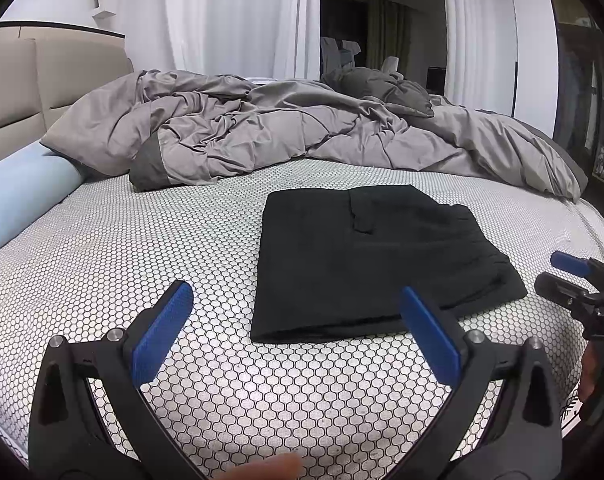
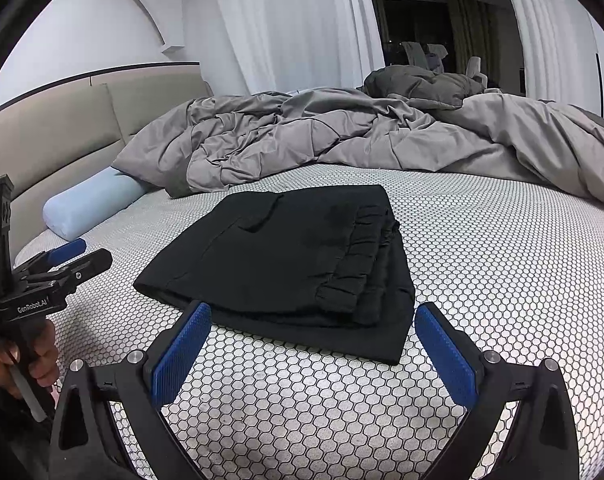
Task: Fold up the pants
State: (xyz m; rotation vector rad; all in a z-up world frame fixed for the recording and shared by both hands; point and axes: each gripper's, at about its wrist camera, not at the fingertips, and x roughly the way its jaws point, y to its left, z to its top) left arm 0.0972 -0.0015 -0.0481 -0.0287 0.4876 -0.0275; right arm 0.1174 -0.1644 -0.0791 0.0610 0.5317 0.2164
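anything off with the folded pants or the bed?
Pants lie folded flat; the stacked layers are a little offset at the waistband end. Only real mess: the grey duvet bunched up behind them. Both grippers open, clear of the cloth.

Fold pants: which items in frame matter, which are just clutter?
Job:
pants, folded on the bed sheet
left gripper, open
right gripper, open

Lying about:
duvet
blue pillow
headboard
curtains

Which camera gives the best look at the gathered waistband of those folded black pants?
The right wrist view: the waistband faces it, ruffles stacked and plain. In the left wrist view that edge lies on the far right side, dark and barely readable.
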